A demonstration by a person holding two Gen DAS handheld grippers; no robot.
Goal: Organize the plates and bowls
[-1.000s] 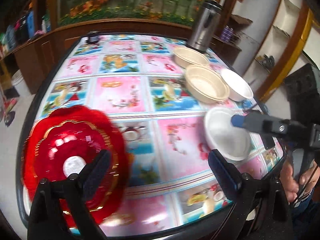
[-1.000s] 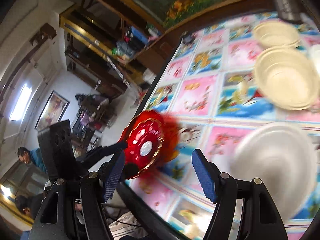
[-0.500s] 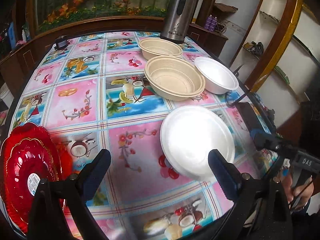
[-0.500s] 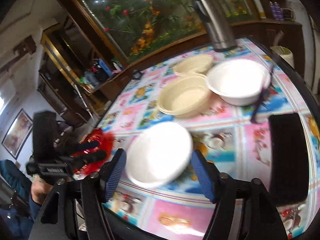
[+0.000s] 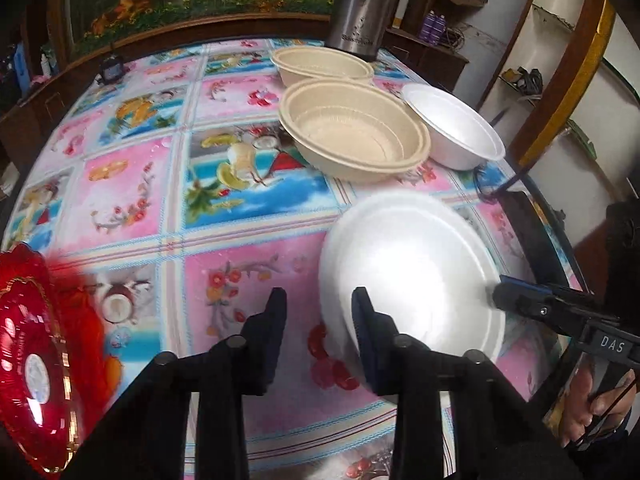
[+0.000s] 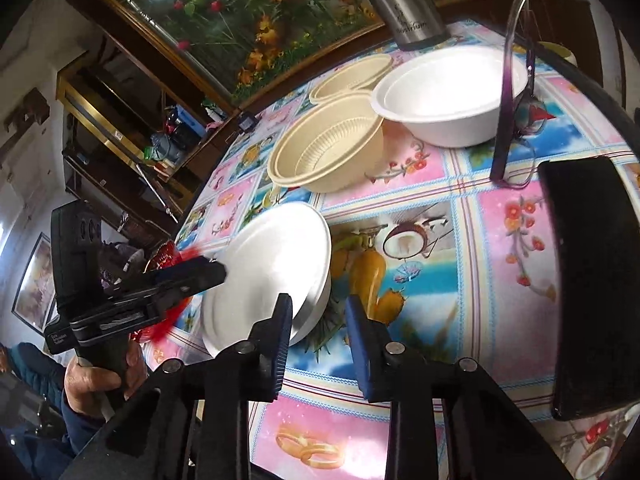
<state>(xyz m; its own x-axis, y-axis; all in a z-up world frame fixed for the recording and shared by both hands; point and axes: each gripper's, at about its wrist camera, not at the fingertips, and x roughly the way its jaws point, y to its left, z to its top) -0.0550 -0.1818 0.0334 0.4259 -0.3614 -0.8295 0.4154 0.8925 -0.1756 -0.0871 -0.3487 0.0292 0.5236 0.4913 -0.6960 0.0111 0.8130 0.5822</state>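
A white foam bowl (image 5: 408, 272) (image 6: 272, 272) lies near the table's front edge, seemingly bottom up. My left gripper (image 5: 318, 312) (image 6: 216, 272) is at its left rim. Its jaws are closing with the rim between them, and a gap still shows beside the left finger. My right gripper (image 6: 318, 312) (image 5: 496, 292) is at the opposite rim. Its jaws are closing too, with the rim between them and a gap beside the right finger. Farther back stand two beige bowls (image 5: 352, 136) (image 5: 324, 64) and another white foam bowl (image 5: 452, 128). Red plates (image 5: 36, 360) lie at the left edge.
A steel thermos (image 5: 360, 8) stands at the back of the table (image 5: 132, 184), which has a flowered cloth. A black phone (image 6: 592, 280) and purple glasses (image 6: 516, 120) lie on the right side. A small black object (image 5: 110, 68) sits far left. A person's hand holds each gripper.
Both grippers came down and in to the near white bowl from opposite sides. Their jaws narrowed from wide apart to close around its rim. The red plates slid to the view's left edge.
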